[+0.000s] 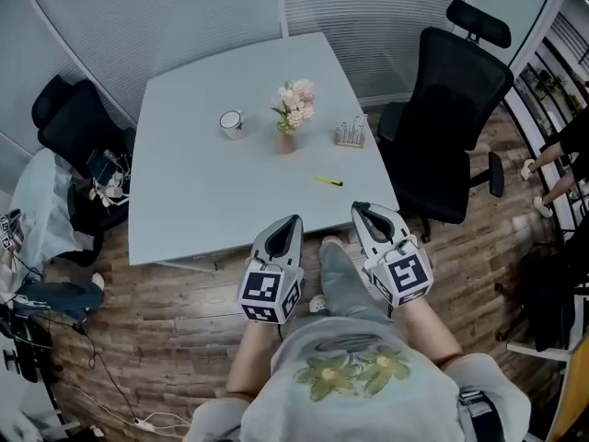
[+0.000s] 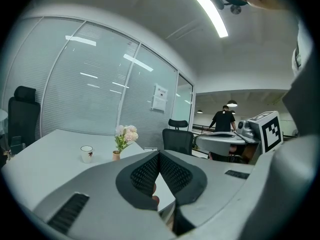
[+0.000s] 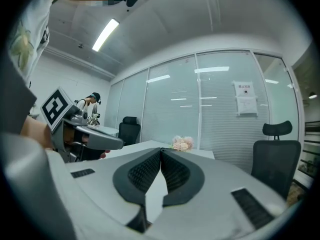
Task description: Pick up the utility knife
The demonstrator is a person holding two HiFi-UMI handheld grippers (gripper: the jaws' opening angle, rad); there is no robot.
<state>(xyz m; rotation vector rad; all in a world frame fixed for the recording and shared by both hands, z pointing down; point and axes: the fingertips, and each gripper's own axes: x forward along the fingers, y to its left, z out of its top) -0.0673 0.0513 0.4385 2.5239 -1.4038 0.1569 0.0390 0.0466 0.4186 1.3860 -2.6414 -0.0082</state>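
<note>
two shut grippers, one knife ahead

both the left gripper [image 1: 291,224] and the right gripper [image 1: 362,212] are held at the near edge of the white table [image 1: 202,201], jaws pressed together with nothing between them. the yellow utility knife [image 1: 327,181] lies flat on the table just beyond the two tips and between them, its long axis running roughly crosswise to them. the right gripper looks the closer, so the reach likely falls to it once its jaws part.

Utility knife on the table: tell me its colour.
The utility knife is yellow, clearest in the head view.
</note>
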